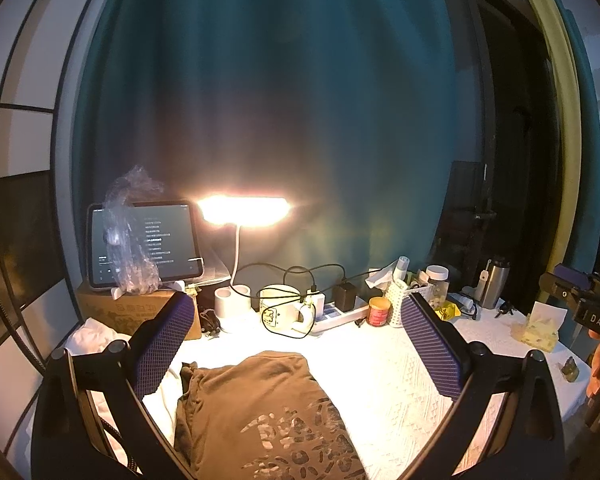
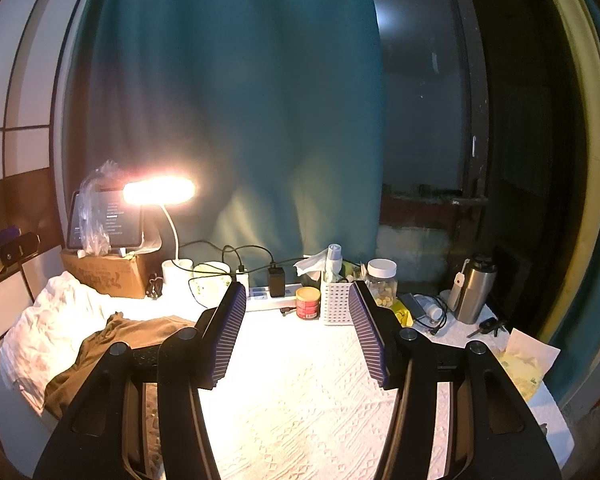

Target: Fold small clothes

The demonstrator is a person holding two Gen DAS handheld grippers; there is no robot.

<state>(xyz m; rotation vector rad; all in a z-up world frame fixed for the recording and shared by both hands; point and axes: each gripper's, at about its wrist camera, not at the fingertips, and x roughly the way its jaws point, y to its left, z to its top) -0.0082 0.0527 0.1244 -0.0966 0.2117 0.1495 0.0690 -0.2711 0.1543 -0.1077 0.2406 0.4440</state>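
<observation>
A brown garment (image 1: pixel 260 412) with a pale printed pattern lies folded on the white textured tablecloth (image 1: pixel 388 364). It sits low between the fingers of my left gripper (image 1: pixel 298 312), whose jaws stand wide open and do not press on it. In the right wrist view the same brown garment (image 2: pixel 132 340) lies to the left, beside a crumpled white cloth (image 2: pixel 56 320). My right gripper (image 2: pixel 297 300) hovers open over the bare tablecloth (image 2: pixel 300 400) with nothing between its ribbed pads (image 2: pixel 228 332). Each gripper shows at the edge of the other's view.
Along the back stand a lit desk lamp (image 1: pixel 244 210), a tablet (image 1: pixel 148 240) on a cardboard box (image 1: pixel 120 308), a mug (image 1: pixel 280 308), a power strip (image 2: pixel 268 294), a red can (image 2: pixel 308 302), a white basket (image 2: pixel 336 304), a jar (image 2: pixel 382 280) and a steel flask (image 2: pixel 474 292). Keys (image 2: pixel 488 326) and a tissue pack (image 2: pixel 524 364) lie right.
</observation>
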